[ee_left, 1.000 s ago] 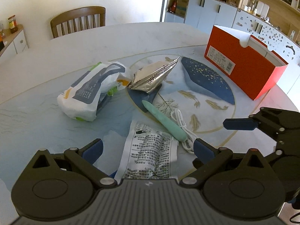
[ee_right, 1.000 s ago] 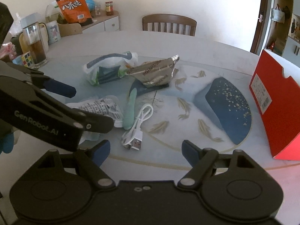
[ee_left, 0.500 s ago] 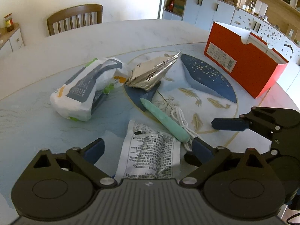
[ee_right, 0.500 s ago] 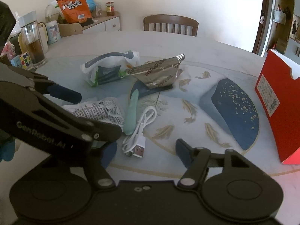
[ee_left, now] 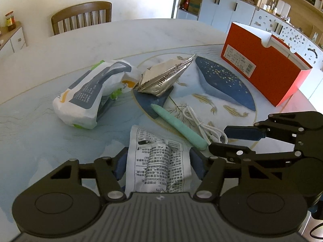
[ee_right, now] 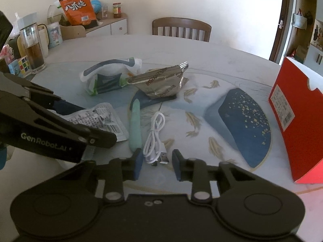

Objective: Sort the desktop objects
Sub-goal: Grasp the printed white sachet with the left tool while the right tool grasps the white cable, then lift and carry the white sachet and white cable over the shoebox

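Observation:
My left gripper [ee_left: 157, 166] is open, its jaws on either side of a white printed packet [ee_left: 157, 167] that lies flat on the table. My right gripper [ee_right: 157, 164] is open, its jaws straddling the USB plug end of a coiled white cable [ee_right: 154, 139]. A mint green pen-shaped stick [ee_right: 135, 127] lies between the packet [ee_right: 103, 119] and the cable [ee_left: 203, 125]. A silver foil bag [ee_left: 163, 78] and a white, grey and green bag [ee_left: 90, 94] lie farther back. The right gripper also shows in the left wrist view [ee_left: 234, 141].
An open red cardboard box [ee_left: 262, 66] stands at the right side of the round table [ee_left: 121, 38]. A glass of dark drink [ee_right: 33, 48], a small cube box and an orange snack bag stand at the far left. A wooden chair [ee_right: 181, 28] is behind the table.
Both grippers have moved forward and down. The left jaws have narrowed around the printed packet. The right jaws have narrowed around the cable's plug end.

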Demonstrator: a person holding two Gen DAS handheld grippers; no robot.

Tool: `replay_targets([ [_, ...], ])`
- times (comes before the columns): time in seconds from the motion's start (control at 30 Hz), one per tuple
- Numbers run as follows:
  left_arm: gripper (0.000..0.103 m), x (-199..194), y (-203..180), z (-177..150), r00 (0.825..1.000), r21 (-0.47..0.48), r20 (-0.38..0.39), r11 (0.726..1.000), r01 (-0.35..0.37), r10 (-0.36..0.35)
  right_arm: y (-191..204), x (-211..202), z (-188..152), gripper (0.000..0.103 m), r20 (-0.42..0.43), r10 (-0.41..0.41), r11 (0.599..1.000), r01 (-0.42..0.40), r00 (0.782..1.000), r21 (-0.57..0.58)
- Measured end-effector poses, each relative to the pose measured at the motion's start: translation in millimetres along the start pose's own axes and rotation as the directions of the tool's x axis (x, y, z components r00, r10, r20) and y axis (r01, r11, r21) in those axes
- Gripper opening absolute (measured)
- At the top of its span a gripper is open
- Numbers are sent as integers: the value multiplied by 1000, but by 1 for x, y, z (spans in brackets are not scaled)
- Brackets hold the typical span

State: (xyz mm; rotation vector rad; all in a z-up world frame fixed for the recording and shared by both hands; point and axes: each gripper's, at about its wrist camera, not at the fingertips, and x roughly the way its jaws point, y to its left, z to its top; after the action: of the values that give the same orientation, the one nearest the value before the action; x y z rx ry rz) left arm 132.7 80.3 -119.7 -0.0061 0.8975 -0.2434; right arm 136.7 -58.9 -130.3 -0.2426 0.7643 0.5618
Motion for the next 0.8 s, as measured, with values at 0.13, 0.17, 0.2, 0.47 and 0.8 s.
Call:
replay_targets([
  [0.13,63,-2,-2,1,1000,3,1,1000,-7,7,0,0,0,23,-3,1,1000,-2,1000,-10],
  [0.17,63,-2,-2,1,1000,3,0,1000,-8,8,-1,0,1,22,-4,2,1000,-2,1000,-9],
  [0.2,63,-2,-2,1,1000,3,0,1000,-7,7,-1,0,1,22,-6,5,1000,-5,1000,-6],
  [0.47,62,-9,-7,6,1000,-17,-11,1000,0,0,-10,-3,4,18,-26,11,999,-10,1000,48],
  [0.8,62,-19,-16,14,1000,-46,-5,999,17,-18,-24,-19,7,15,-8,18,996,-17,1000,87],
])
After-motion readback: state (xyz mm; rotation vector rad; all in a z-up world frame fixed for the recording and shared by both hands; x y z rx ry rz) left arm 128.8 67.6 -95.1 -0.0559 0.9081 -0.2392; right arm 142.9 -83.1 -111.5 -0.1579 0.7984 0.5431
